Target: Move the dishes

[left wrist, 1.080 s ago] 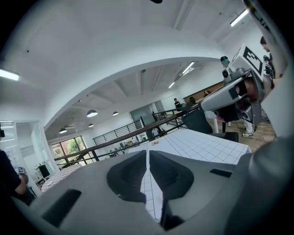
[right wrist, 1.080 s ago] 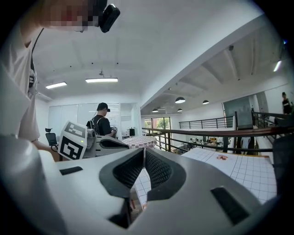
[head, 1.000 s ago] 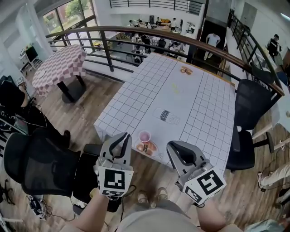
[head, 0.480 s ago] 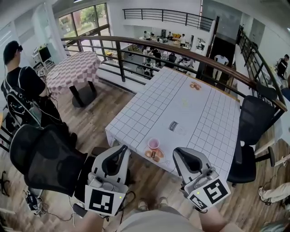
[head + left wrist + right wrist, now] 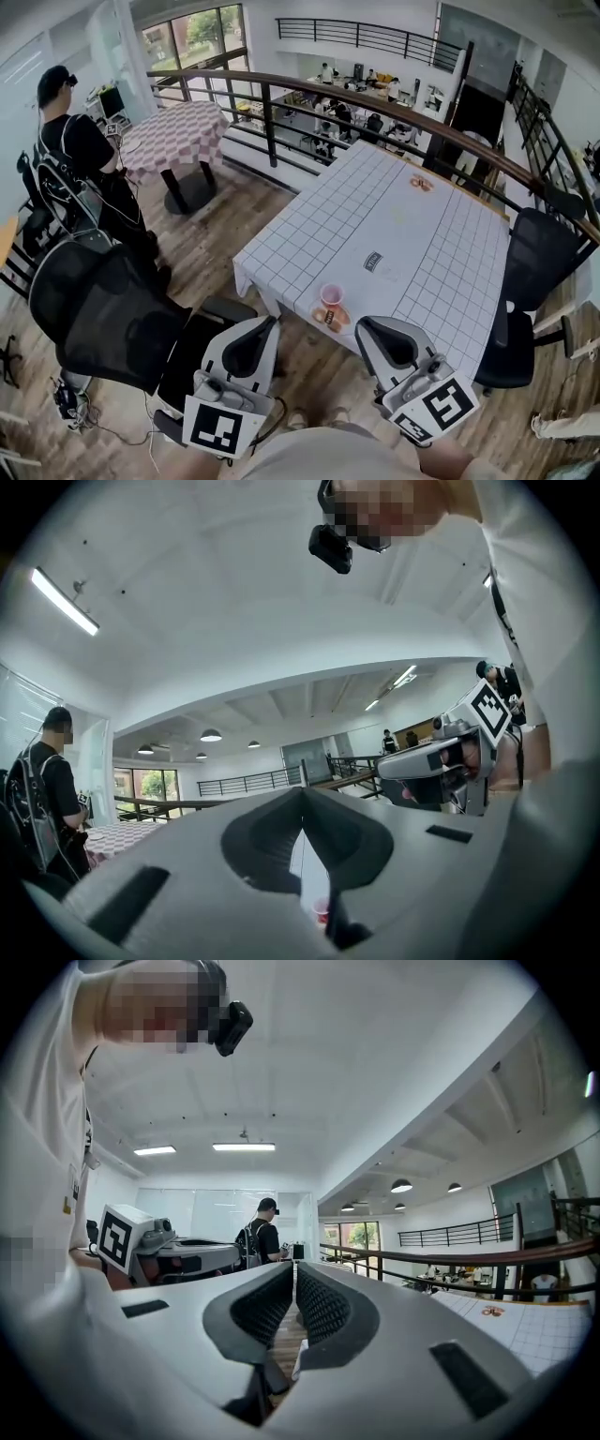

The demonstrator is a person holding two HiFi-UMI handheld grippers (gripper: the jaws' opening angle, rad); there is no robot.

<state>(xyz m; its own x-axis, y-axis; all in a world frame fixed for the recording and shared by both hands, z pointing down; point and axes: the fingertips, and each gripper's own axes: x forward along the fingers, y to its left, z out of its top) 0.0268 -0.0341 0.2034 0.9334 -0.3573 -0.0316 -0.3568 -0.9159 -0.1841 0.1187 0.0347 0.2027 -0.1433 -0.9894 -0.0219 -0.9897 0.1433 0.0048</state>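
Observation:
A pink cup [image 5: 330, 294] stands beside a small plate of food [image 5: 331, 317] at the near edge of the white grid-cloth table [image 5: 412, 234]. A second plate of food [image 5: 421, 184] lies at the far end. My left gripper [image 5: 270, 322] is held level short of the table, left of the cup. Its jaws have just been closing and now meet with nothing between them [image 5: 302, 789]. The cup [image 5: 322, 911] shows low between them, far ahead. My right gripper [image 5: 360, 323] hangs right of the plate, jaws together and empty [image 5: 295, 1265].
A black office chair [image 5: 103, 319] stands close on my left and another [image 5: 530, 253] at the table's right side. A person [image 5: 80, 155] stands at the far left near a checkered table [image 5: 173, 136]. A railing [image 5: 281, 94] runs behind the table.
Both grippers have drawn back from the table edge and sit lower in the head view. The view has swung so the standing person at the left now shows.

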